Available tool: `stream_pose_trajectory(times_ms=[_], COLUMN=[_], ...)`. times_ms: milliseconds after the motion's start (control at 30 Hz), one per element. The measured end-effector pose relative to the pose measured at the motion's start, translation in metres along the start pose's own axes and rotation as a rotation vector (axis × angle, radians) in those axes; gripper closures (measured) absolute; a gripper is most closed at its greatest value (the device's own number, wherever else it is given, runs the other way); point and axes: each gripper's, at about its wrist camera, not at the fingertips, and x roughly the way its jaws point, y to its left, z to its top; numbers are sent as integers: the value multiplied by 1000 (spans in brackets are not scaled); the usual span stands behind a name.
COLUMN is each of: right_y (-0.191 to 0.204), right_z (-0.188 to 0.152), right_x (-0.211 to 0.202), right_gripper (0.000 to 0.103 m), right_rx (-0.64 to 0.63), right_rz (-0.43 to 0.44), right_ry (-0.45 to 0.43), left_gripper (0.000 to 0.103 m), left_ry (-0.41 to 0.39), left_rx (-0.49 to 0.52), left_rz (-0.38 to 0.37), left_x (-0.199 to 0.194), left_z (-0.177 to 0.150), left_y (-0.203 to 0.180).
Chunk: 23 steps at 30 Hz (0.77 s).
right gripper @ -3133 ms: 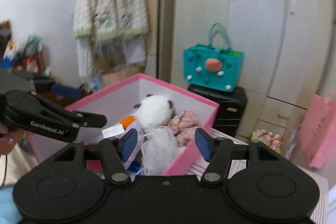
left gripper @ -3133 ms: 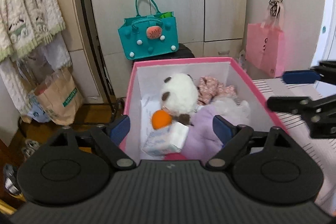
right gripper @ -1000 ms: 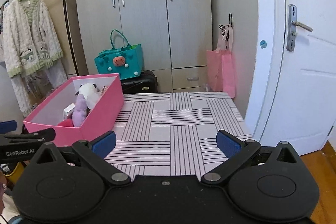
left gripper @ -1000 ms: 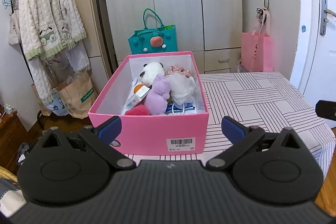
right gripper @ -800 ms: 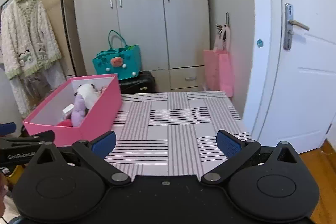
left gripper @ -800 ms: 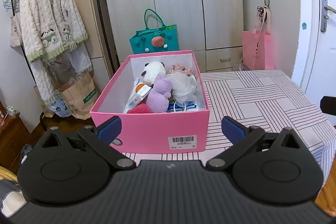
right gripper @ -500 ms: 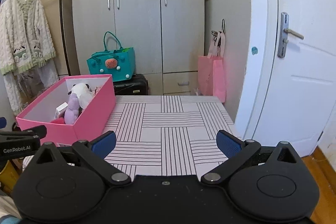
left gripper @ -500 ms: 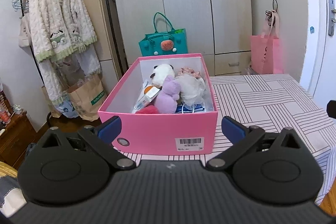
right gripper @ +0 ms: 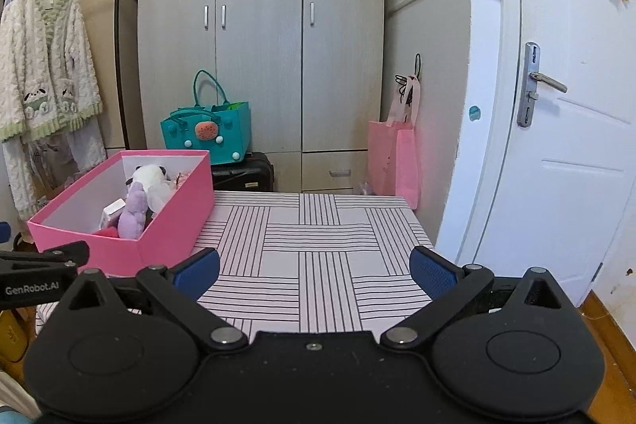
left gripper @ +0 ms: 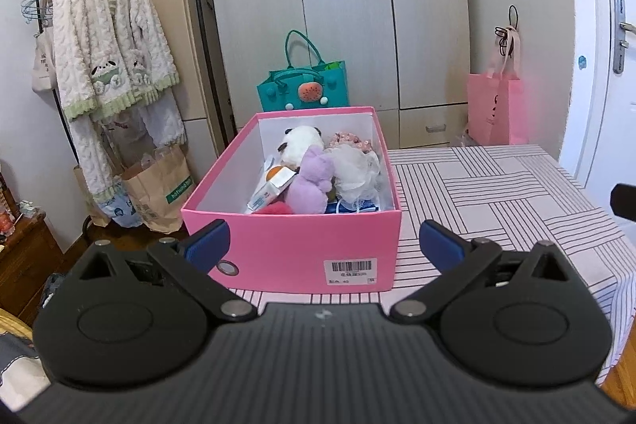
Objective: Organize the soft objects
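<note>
A pink box [left gripper: 286, 249] stands on the left part of the striped table [left gripper: 497, 193]. It holds a white panda plush [left gripper: 300, 142], a purple plush [left gripper: 310, 181], a white mesh puff [left gripper: 353, 169], a floral pink cloth [left gripper: 351, 140] and a small carton [left gripper: 270, 187]. My left gripper [left gripper: 322, 243] is open and empty, in front of the box's near wall. My right gripper [right gripper: 314, 271] is open and empty over the table's near edge. The box also shows in the right wrist view [right gripper: 167, 225], to the left.
A teal bag [left gripper: 304, 92] sits on a black suitcase [right gripper: 242, 171] behind the table. A pink bag [right gripper: 393, 157] hangs by the wardrobe [right gripper: 258, 26]. A white door [right gripper: 556, 146] is at the right. A cardigan [left gripper: 107, 46] hangs at the left over a paper bag [left gripper: 159, 181].
Both grippers have pulled back from the box, up and away, and stayed open. The box and its contents have not moved.
</note>
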Motion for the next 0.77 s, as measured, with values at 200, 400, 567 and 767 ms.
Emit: stream_pose_trajectory(times_ms=[200,400,567,767], right_y=[0,4,5,3], right_z=[-2,-3,-5,-4], right_x=[-1,-4,-3,-3], right_gripper=[0,0,0,0], right_rx=[-9,-22,-25,-9], right_rz=[-1,-13,-12,-12], right_ry=[-4,-7,-1,10], left_gripper=[0,0,0,0], left_ry=[0,1,-9,-5], left_rx=[17,20,13,7], left_rz=[10,19,26,16], left_x=[-1,0,-2,-3], left_z=[-1,-1,-2,-3], left_y=[-1,1,4,6])
